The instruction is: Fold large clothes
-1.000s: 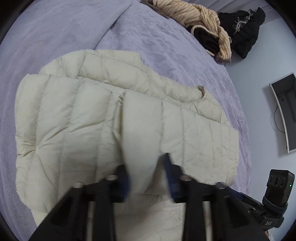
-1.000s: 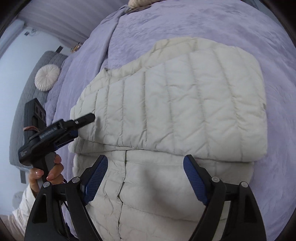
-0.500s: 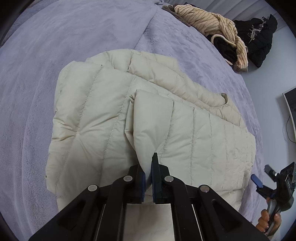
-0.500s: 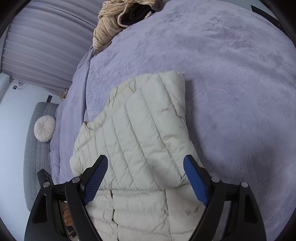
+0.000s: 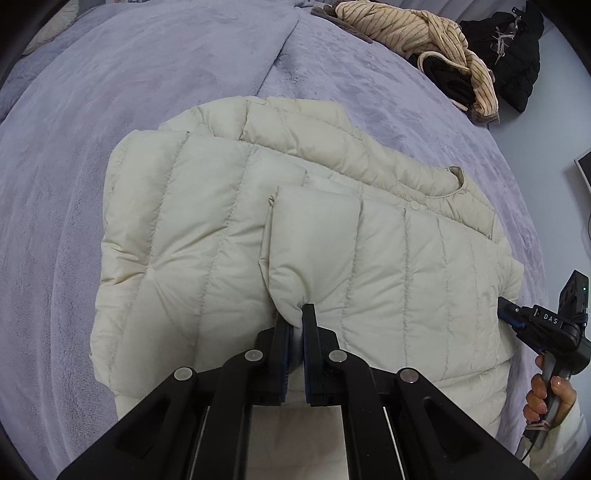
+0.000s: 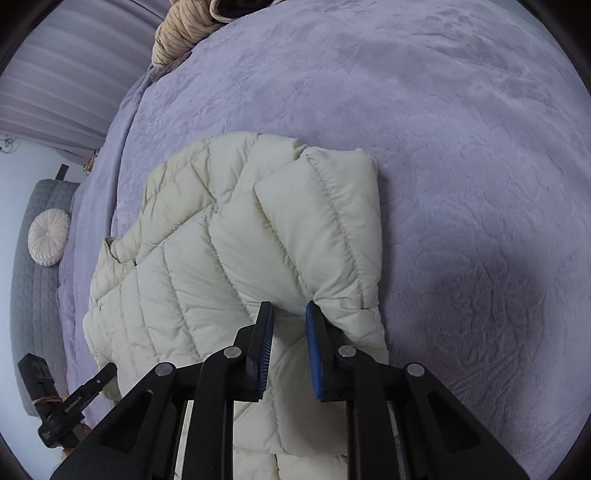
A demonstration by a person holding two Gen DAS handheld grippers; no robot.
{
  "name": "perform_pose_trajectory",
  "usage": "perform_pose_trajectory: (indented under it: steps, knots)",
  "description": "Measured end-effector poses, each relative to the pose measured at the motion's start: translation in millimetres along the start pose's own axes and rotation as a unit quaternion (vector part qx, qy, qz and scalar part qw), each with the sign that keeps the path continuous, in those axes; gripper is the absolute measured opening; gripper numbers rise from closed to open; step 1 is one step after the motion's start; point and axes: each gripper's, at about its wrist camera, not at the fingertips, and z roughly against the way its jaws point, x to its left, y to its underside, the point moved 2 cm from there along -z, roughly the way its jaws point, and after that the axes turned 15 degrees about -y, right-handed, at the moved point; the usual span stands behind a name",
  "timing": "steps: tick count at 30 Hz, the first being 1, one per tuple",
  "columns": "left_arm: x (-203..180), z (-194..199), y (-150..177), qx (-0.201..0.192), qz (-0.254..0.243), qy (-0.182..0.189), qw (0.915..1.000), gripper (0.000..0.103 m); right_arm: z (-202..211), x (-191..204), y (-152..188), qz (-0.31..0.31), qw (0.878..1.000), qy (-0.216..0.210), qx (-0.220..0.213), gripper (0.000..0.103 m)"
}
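Observation:
A cream quilted puffer jacket [image 5: 207,236] lies partly folded on a lilac bed cover [image 5: 110,92]. My left gripper [image 5: 297,314] is shut on a folded edge of the jacket near its middle. In the right wrist view the jacket [image 6: 207,266] lies below and ahead. My right gripper [image 6: 290,314] has its jaws narrowed to a small gap over a folded corner of the jacket. The blue pads [image 6: 314,343] touch cloth at the tips. The right gripper also shows at the right edge of the left wrist view [image 5: 517,319].
A striped beige garment [image 5: 424,29] and a black jacket [image 5: 517,55] lie piled at the far edge of the bed. A round cream cushion [image 6: 48,236] rests on a grey couch [image 6: 33,295] at the left. The bed cover [image 6: 443,147] spreads to the right.
My left gripper closed on the jacket's fold and holds it. My right gripper's jaws went from wide open to nearly closed over the jacket's corner, and it moved closer to the jacket.

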Motion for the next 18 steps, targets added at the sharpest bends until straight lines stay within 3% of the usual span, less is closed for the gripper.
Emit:
perform_pose_trajectory:
  steps: [10, 14, 18]
  knots:
    - [29.0, 7.2, -10.0, -0.013, 0.017, -0.056, 0.9982, 0.007, -2.6, -0.9, 1.7, 0.018, 0.999, 0.030, 0.000, 0.018]
    - [33.8, 36.5, -13.8, -0.047, 0.020, -0.037, 0.9980, 0.007, 7.8, 12.3, 5.0, 0.029, 0.999, 0.032, -0.011, 0.018]
    - [0.9, 45.3, -18.6, -0.061, -0.025, -0.004, 0.9978, 0.007, 15.5, 40.8, 12.3, 0.049, 0.998, -0.026, -0.015, 0.018]
